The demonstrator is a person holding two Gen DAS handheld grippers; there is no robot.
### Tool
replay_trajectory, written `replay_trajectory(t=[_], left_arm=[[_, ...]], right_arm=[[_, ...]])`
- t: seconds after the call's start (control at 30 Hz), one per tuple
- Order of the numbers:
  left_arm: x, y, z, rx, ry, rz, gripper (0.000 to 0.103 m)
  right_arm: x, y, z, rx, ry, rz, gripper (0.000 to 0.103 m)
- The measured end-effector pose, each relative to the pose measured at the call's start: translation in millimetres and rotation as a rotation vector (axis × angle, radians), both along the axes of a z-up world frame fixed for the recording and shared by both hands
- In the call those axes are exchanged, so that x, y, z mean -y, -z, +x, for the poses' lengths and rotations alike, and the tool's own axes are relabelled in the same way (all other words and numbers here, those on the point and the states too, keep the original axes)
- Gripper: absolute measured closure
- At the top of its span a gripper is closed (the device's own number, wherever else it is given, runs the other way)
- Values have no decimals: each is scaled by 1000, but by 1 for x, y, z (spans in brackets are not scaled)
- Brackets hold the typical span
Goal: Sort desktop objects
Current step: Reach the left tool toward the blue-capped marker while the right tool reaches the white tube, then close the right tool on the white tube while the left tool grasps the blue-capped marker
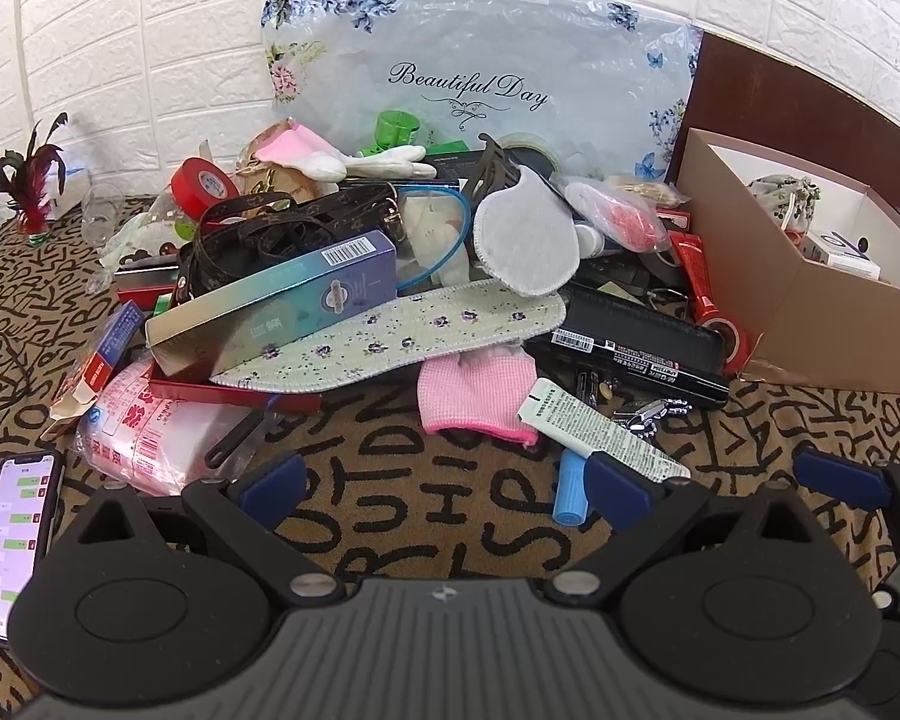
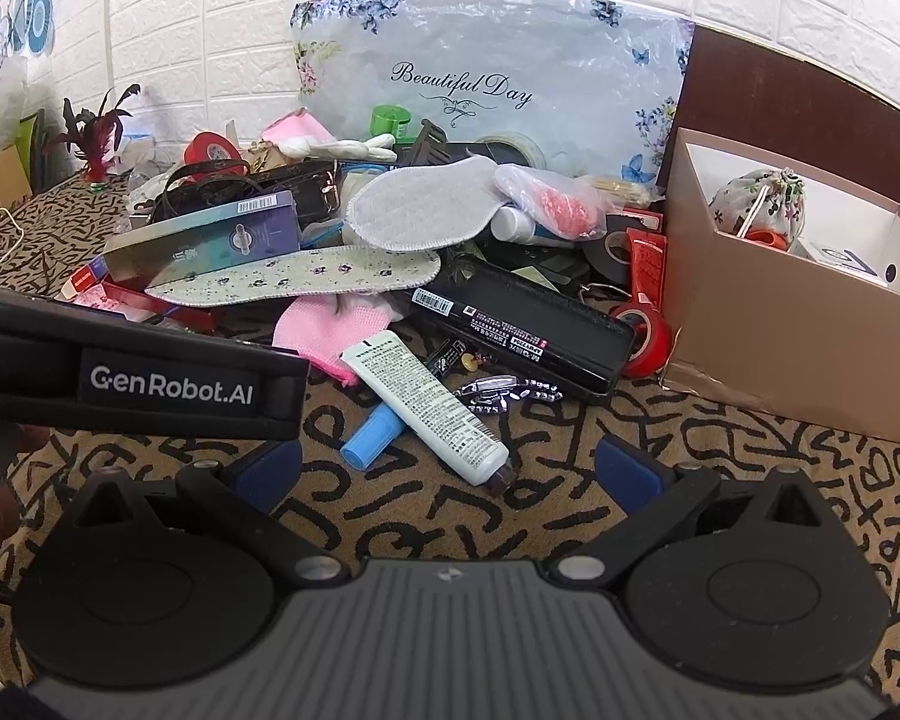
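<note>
the translucent flowered plastic bag [image 1: 480,60] leaning on the white brick wall reads "beautiful day" in script, a black strap across the left gripper's body [image 2: 168,387] in the right wrist view carries a label reading "genrobot.ai", and the brown tablecloth [image 1: 426,510] is printed with scattered black capital letters.

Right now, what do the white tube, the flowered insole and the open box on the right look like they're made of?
White tube: looks like soft plastic, smooth with a slight sheen, printed text, dark cap.
Flowered insole: woven fabric, matte, with a stitched edge and small purple flower print.
Open box: probably cardboard, matte brown outside and white inside; its bottom edge looks frayed.
</note>
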State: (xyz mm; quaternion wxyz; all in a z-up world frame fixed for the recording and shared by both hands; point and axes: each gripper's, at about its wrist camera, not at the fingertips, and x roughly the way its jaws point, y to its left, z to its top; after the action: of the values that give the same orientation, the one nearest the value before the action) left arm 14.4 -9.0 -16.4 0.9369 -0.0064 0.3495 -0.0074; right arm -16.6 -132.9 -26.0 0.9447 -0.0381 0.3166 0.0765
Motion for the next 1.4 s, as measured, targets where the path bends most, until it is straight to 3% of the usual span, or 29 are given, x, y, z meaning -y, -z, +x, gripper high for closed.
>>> replay_trajectory(t=[0.27, 0.47, 0.57, 0.7, 0.83, 0.9, 0.93, 1.0, 1.13, 1.4], left_arm=[[-10, 9, 1, -18, 31, -36, 2], [-33, 23, 7, -46, 7, -102, 6], [-40, 24, 12, -55, 13, -152, 14], [-34, 24, 17, -50, 116, -205, 26], [-24, 27, 26, -63, 181, -229, 46], [-24, 29, 30, -74, 200, -268, 51], [-24, 30, 32, -78, 209, -290, 51], [-22, 31, 35, -83, 220, -313, 51], [-11, 27, 37, -72, 255, -294, 51], [16, 46, 56, -125, 340, -271, 52]], right_arm=[[1, 4, 3, -15, -12, 4, 2], [-1, 13, 6, -7, -133, -22, 2], [0, 18, 14, -5, -170, -55, 2], [11, 22, 30, -12, -191, -29, 4], [20, 23, 43, -13, -206, -32, 24], [23, 24, 47, -29, -233, -33, 36], [23, 26, 49, -44, -251, -30, 45], [20, 29, 53, -62, -288, -31, 51], [15, 36, 57, -82, -316, -51, 73], [53, 35, 28, -161, -186, 11, 77]])
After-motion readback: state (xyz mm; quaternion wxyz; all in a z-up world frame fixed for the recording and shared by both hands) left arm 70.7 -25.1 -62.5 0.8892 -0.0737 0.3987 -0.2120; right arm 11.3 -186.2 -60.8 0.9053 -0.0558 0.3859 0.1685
